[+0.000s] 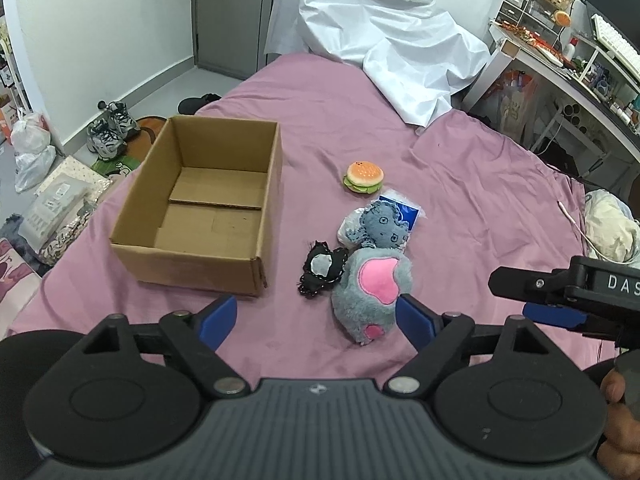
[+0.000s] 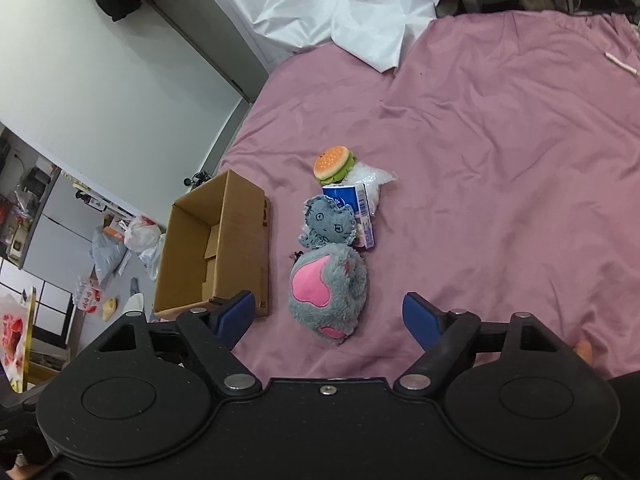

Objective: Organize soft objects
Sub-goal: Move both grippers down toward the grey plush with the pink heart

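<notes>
The grey paw plush (image 2: 328, 294) lies straight ahead between the wide-apart fingers of the right claw (image 2: 329, 316) — nearer than the left claw (image 1: 316, 318), likewise spread.

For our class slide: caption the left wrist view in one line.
Open left gripper hovers over plush paw beside empty cardboard box.

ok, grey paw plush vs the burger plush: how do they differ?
The grey paw plush is far bigger than the burger plush. The paw is shaggy grey with pink pads; the burger is smooth, orange bun over green. The paw lies nearest both open grippers, touching the small grey doll; the burger sits farthest, at the far end of the pile. Both lie on the pink sheet, outside the cardboard box.
</notes>
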A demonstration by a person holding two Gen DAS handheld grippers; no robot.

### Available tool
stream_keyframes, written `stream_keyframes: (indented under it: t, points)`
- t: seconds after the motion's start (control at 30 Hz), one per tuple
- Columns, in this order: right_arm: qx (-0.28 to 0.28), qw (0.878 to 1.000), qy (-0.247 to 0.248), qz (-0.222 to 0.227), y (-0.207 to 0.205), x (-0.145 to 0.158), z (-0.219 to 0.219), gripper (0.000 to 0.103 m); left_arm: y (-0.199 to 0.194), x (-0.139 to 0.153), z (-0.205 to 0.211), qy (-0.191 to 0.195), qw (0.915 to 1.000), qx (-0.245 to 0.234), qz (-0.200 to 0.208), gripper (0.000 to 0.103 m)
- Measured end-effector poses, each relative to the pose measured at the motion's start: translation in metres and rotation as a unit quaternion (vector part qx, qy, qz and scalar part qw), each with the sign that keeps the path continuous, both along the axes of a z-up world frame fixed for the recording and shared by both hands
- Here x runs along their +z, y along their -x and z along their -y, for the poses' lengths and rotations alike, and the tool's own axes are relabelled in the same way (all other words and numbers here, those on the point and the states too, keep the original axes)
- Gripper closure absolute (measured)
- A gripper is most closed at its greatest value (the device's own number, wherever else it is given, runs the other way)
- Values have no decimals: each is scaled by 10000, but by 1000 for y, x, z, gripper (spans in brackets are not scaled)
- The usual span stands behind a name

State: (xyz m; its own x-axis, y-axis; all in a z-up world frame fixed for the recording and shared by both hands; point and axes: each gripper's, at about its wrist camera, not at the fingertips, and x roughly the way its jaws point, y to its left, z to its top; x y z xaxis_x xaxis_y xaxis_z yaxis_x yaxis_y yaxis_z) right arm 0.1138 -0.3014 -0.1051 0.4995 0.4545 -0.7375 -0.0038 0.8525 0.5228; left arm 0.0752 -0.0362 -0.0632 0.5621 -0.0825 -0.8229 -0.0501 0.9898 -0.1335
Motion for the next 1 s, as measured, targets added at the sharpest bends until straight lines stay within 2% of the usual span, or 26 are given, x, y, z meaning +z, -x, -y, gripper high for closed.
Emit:
stream_keyframes:
  t: [0.2,0.37,0.47,0.57,0.7,0.87,1.0]
  points:
    - [-92,9995,-273,-133,-10,-12,8,31,-14,-15,11,50,9998,-12,-173,27]
    - [-165,9987,-399,-276,-18,-22,11,46,-25,-28,22,127,9995,-39,-287,35]
    - [-293,9978,-472,-369,-22,-28,14,57,-31,-35,30,183,9992,-93,-332,46]
    - [-505,9962,-540,-463,-27,-34,20,62,-35,-42,40,258,9988,-197,-374,52]
    - [-771,9940,-564,-526,-31,-40,27,64,-41,-51,56,258,9980,-387,-433,54]
    - [-957,9906,-745,-628,-37,-49,36,64,-49,-63,70,261,9972,-491,-509,61]
    - [-981,9893,-785,-748,-41,-54,38,64,-55,-72,79,267,9970,-530,-505,65]
